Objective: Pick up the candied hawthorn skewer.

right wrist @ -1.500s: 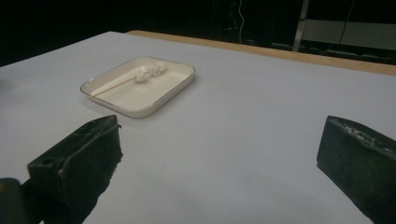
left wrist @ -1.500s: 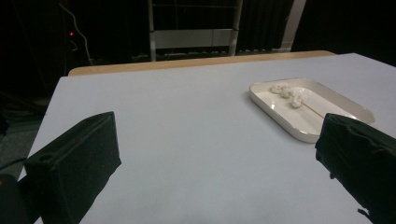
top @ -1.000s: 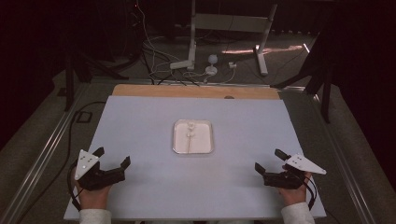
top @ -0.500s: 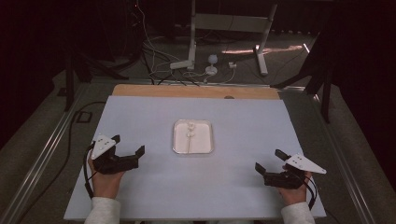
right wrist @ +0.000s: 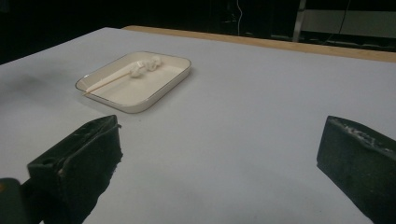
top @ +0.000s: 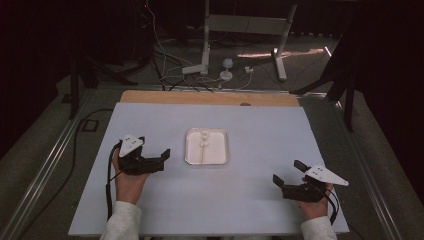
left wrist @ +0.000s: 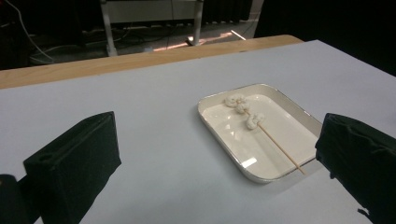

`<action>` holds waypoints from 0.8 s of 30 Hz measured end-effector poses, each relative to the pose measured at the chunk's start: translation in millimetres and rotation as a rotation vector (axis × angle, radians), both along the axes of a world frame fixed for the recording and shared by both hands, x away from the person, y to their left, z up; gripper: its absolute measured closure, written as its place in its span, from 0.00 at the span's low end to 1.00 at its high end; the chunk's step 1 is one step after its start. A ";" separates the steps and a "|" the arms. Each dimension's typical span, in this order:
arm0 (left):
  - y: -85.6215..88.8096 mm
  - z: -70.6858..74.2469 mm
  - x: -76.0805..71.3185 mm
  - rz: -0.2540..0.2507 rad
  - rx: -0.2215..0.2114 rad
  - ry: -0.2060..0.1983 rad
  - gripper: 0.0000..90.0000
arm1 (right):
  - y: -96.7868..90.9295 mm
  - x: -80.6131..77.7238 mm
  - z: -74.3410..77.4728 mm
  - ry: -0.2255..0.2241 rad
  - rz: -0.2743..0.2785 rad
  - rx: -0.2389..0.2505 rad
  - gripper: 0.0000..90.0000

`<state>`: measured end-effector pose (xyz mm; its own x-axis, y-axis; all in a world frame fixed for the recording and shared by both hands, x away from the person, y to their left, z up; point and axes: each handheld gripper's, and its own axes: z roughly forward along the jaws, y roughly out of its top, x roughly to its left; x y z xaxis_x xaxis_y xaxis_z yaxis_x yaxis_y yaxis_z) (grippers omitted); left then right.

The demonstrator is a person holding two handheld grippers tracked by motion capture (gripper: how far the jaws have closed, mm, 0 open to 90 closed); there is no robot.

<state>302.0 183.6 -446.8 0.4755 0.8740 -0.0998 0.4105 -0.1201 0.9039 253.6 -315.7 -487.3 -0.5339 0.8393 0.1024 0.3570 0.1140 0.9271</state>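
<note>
A white rectangular tray (top: 220,157) lies in the middle of the pale blue table top (top: 260,125). In it rests a thin wooden skewer (left wrist: 278,144) with a few white lumps (left wrist: 243,108) threaded at its far end. My left gripper (top: 154,148) hovers just left of the tray, open, with nothing between its jaws; in the left gripper view the tray (left wrist: 208,114) sits close ahead, to the right. My right gripper (top: 288,172) is near the front right of the table, open and empty, well apart from the tray (right wrist: 154,100) and its skewer (right wrist: 109,80).
A wooden strip (top: 210,98) borders the table's far edge. Beyond it on the floor stand metal stand legs (top: 205,45) and loose cables (top: 170,75). Metal rails (top: 45,170) run along both sides of the table.
My left gripper has travelled forward and to the right, from the front left corner to just beside the tray. The right gripper has stayed put.
</note>
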 end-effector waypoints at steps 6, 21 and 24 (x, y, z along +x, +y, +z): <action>-14.9 -4.6 10.4 -0.017 0.008 0.006 0.00 | 0.0 0.3 -0.2 0.001 0.000 -0.001 0.00; -53.3 -21.7 32.6 -0.046 0.027 0.035 0.00 | -0.9 0.7 -0.3 0.003 -0.002 -0.007 0.00; -57.4 -24.5 34.8 -0.050 0.030 0.044 0.00 | -0.7 0.8 -0.6 0.002 -0.001 -0.013 0.00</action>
<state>336.8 126.2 -471.3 0.5144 0.8523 -0.0953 0.4422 -0.1684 0.8810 254.4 -316.4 -487.9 -0.5331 0.8410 0.0928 0.3594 0.1258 0.9247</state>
